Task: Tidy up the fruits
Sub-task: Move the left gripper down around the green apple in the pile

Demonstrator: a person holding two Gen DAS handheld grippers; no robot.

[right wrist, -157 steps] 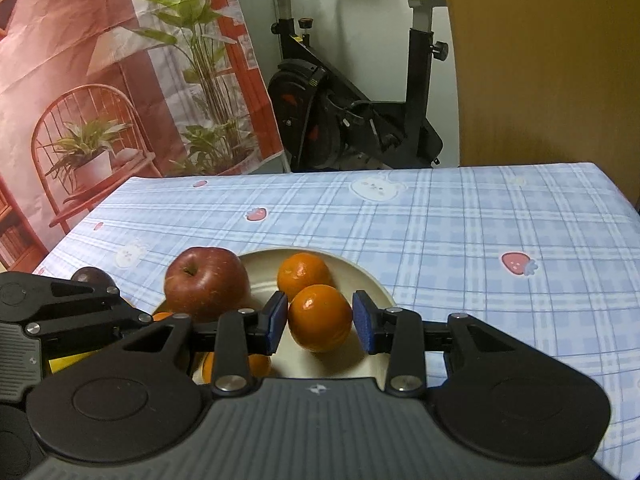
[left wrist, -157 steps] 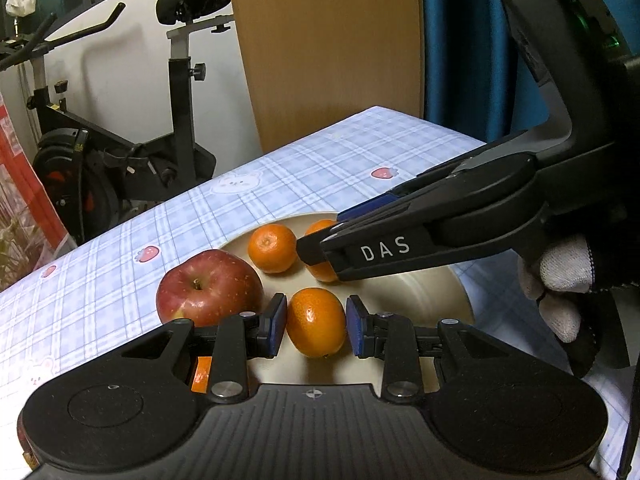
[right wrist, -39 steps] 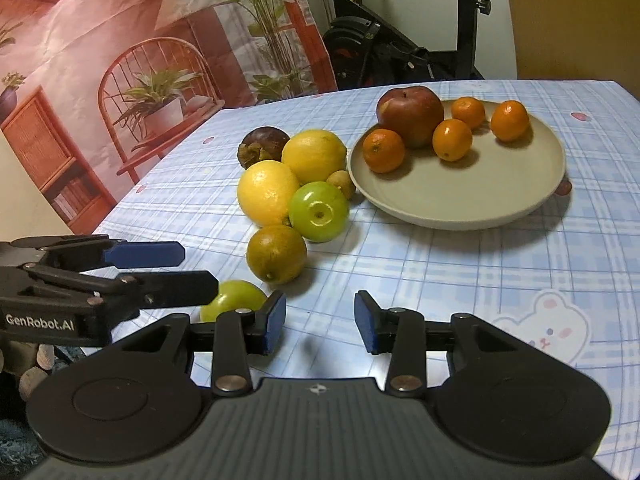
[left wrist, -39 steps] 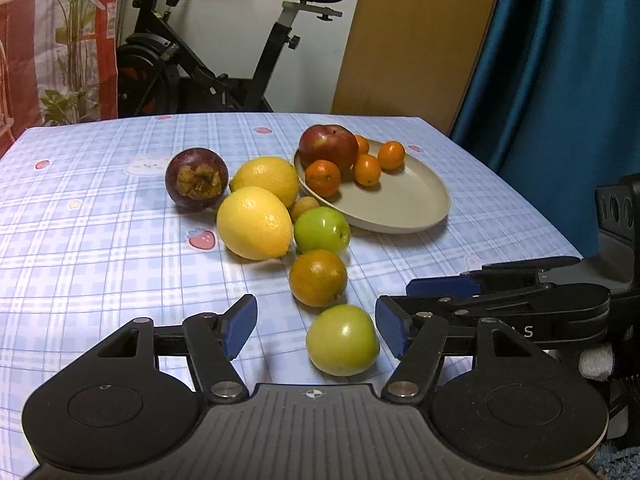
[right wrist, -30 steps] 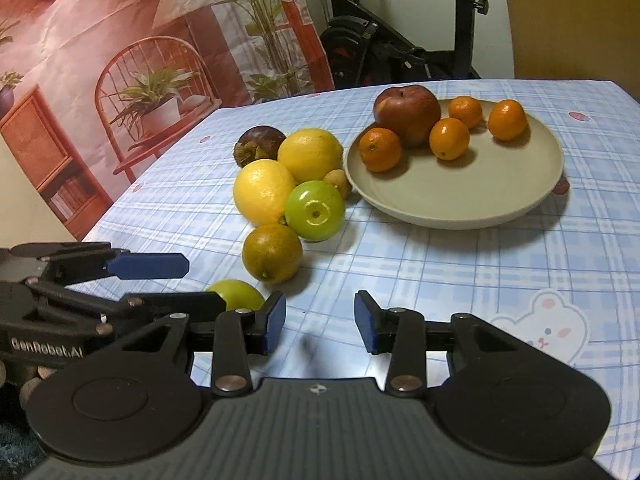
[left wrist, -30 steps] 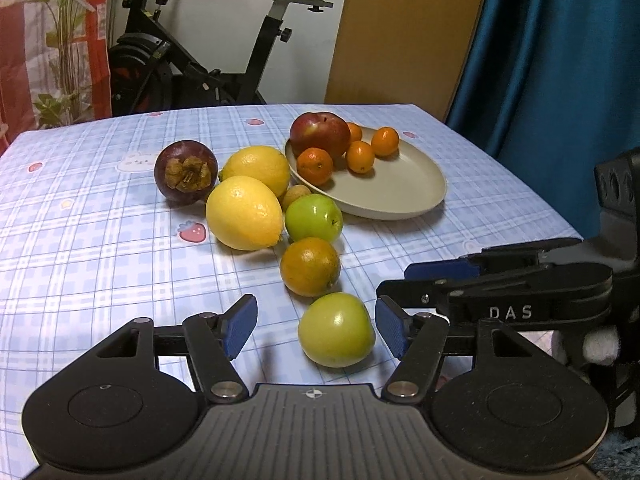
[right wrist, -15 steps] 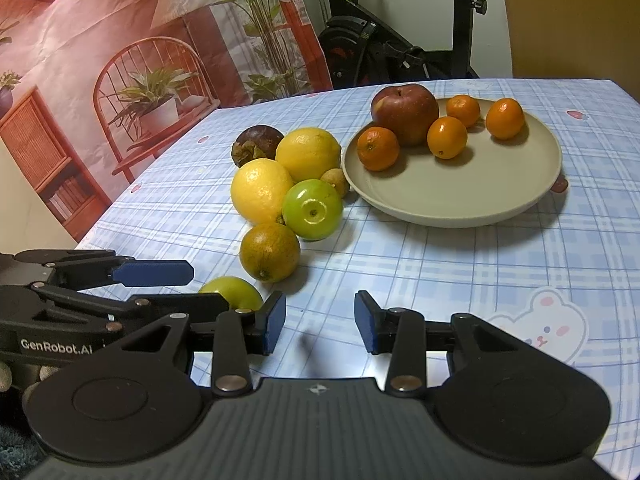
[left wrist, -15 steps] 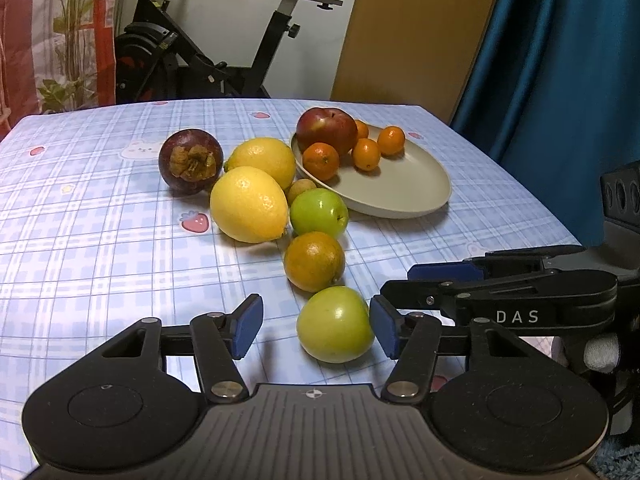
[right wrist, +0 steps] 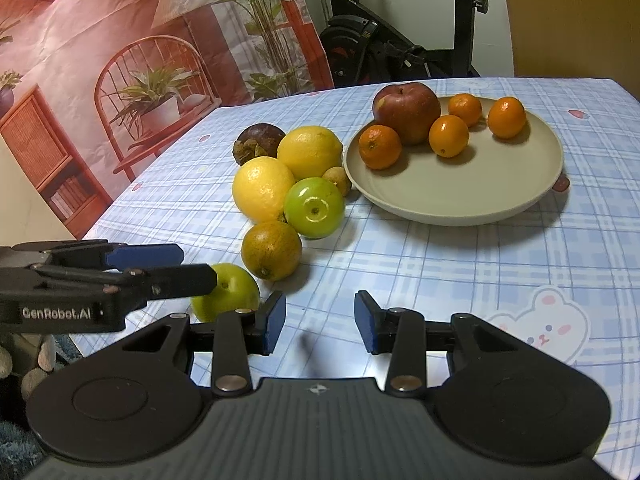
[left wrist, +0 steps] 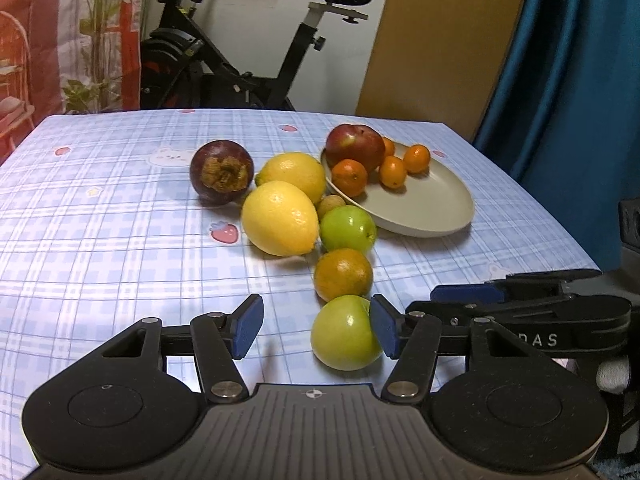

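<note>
My left gripper (left wrist: 316, 326) is open around a green fruit (left wrist: 345, 333) on the tablecloth; the fruit sits against the right pad, with a gap to the left pad. This fruit also shows in the right wrist view (right wrist: 227, 291), partly behind the left gripper's fingers (right wrist: 160, 268). My right gripper (right wrist: 320, 322) is open and empty over the cloth. A beige plate (left wrist: 432, 204) holds a red apple (left wrist: 355, 147) and several small oranges. Loose beside it lie a brownish orange (left wrist: 343, 273), another green fruit (left wrist: 348, 229), two lemons and a mangosteen (left wrist: 222, 171).
The table has a blue checked cloth (left wrist: 120, 220); its right edge runs by a blue curtain (left wrist: 568, 80). An exercise bike (left wrist: 248, 60) stands behind the table. A small tan fruit (left wrist: 331, 203) lies between the lemons and the plate. The right gripper shows at right (left wrist: 520, 312).
My left gripper has shifted left relative to the near green fruit, so the fruit now lies against the right pad instead of midway. The right gripper has barely moved.
</note>
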